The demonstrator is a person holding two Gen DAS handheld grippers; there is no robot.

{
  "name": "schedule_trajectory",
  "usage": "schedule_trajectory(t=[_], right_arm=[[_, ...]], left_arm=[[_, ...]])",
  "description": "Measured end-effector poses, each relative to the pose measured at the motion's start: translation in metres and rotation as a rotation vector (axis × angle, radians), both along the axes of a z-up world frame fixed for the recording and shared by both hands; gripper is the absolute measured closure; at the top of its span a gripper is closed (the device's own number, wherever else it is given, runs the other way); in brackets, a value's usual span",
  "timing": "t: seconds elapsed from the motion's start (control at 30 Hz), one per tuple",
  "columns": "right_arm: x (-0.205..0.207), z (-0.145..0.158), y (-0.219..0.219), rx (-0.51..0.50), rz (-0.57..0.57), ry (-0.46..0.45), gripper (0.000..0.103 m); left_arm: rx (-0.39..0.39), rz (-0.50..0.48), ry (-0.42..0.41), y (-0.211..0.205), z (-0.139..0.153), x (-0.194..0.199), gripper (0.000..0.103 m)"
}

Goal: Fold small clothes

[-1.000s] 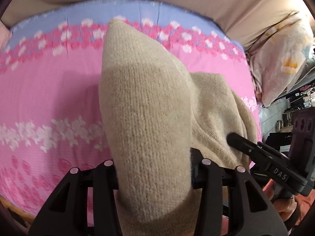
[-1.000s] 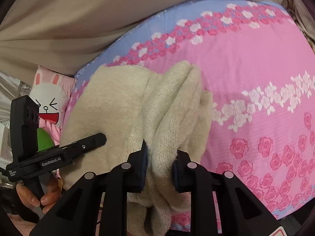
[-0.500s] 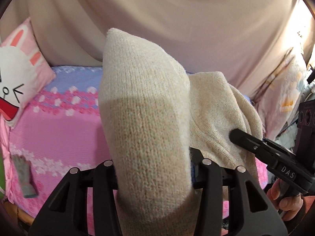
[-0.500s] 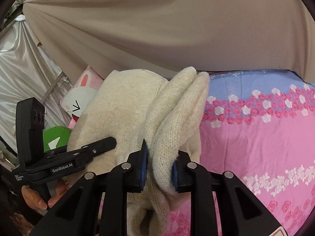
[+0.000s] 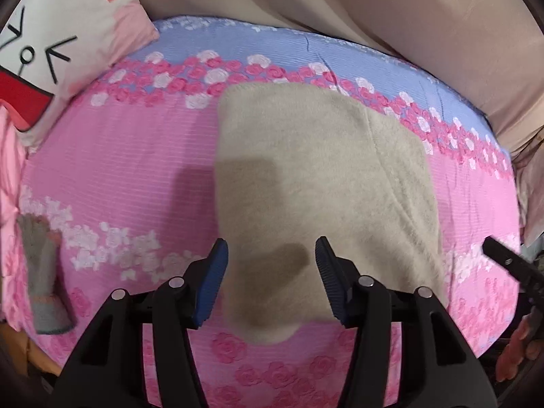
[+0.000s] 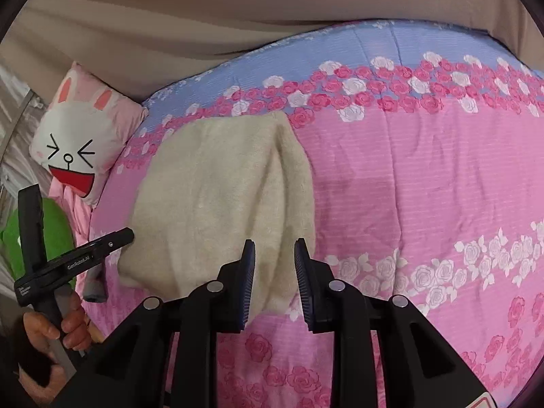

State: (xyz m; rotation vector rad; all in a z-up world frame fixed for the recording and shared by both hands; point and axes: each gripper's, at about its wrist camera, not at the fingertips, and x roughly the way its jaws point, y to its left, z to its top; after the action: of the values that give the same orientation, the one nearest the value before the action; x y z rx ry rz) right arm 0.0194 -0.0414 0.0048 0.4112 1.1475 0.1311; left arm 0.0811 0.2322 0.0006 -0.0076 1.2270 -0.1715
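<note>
A cream knit garment (image 5: 306,183) lies folded flat on the pink floral bedspread (image 5: 129,156). My left gripper (image 5: 270,261) hovers over its near edge. Its jaws are opening, and the blue pads stand apart on either side of the cloth without pressing it. In the right wrist view the same garment (image 6: 221,197) lies left of centre. My right gripper (image 6: 274,258) is above the garment's near right corner. Its jaws are opening too, and the narrow gap between them holds nothing. One finger (image 6: 115,239) of the left gripper shows at the left, held by a hand (image 6: 51,326).
A rabbit-face pillow (image 5: 51,44) leans at the head of the bed, also seen as the pillow (image 6: 78,136). A grey glove (image 5: 42,278) lies near the bed's left edge. A green cushion (image 6: 57,234) sits beside the bed. A beige curtain (image 6: 238,10) hangs behind.
Both grippers carried the garment, pinched and hanging, across the bed towards the pillow. Now it lies flat on the bedspread and both pairs of jaws have come off it.
</note>
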Motion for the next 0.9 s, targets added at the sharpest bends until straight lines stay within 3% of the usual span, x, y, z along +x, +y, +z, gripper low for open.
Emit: schedule_trajectory(t=[0.1,0.2,0.33,0.37,0.57,0.67,0.7,0.8,0.9], right_arm=[[0.008,0.014,0.025,0.014,0.043,-0.045,0.082],[0.020,0.007,0.055,-0.022,0.107,-0.043,0.082],[0.035,-0.058,0.076,-0.113,0.167,0.121,0.082],[0.036,-0.063,0.075,-0.120,0.166,0.126,0.082],[0.028,-0.009,0.069,-0.127,0.135,0.013,0.078],[0.032,-0.010,0.054,-0.132,0.101,0.017,0.063],[0.035,-0.012,0.049,-0.143,0.091,0.024,0.057],[0.049,-0.021,0.033,-0.152,0.065,0.032,0.036],[0.069,-0.044,0.019,-0.130,0.041,0.078,0.031]], left_arm=[[0.049,-0.037,-0.043,-0.012,0.009,-0.005,0.049],[0.069,-0.080,-0.052,-0.021,0.005,-0.004,0.046],[0.114,-0.111,-0.049,-0.034,-0.005,-0.009,0.046],[0.112,-0.112,-0.033,-0.036,-0.009,-0.010,0.046],[0.113,-0.099,-0.037,-0.035,-0.013,-0.016,0.046],[0.069,-0.066,-0.038,-0.027,-0.008,-0.014,0.039],[0.021,-0.047,-0.044,-0.019,-0.004,-0.012,0.030],[-0.122,0.043,-0.037,0.011,-0.004,0.003,0.019],[-0.234,0.094,0.049,0.031,-0.024,0.028,0.018]])
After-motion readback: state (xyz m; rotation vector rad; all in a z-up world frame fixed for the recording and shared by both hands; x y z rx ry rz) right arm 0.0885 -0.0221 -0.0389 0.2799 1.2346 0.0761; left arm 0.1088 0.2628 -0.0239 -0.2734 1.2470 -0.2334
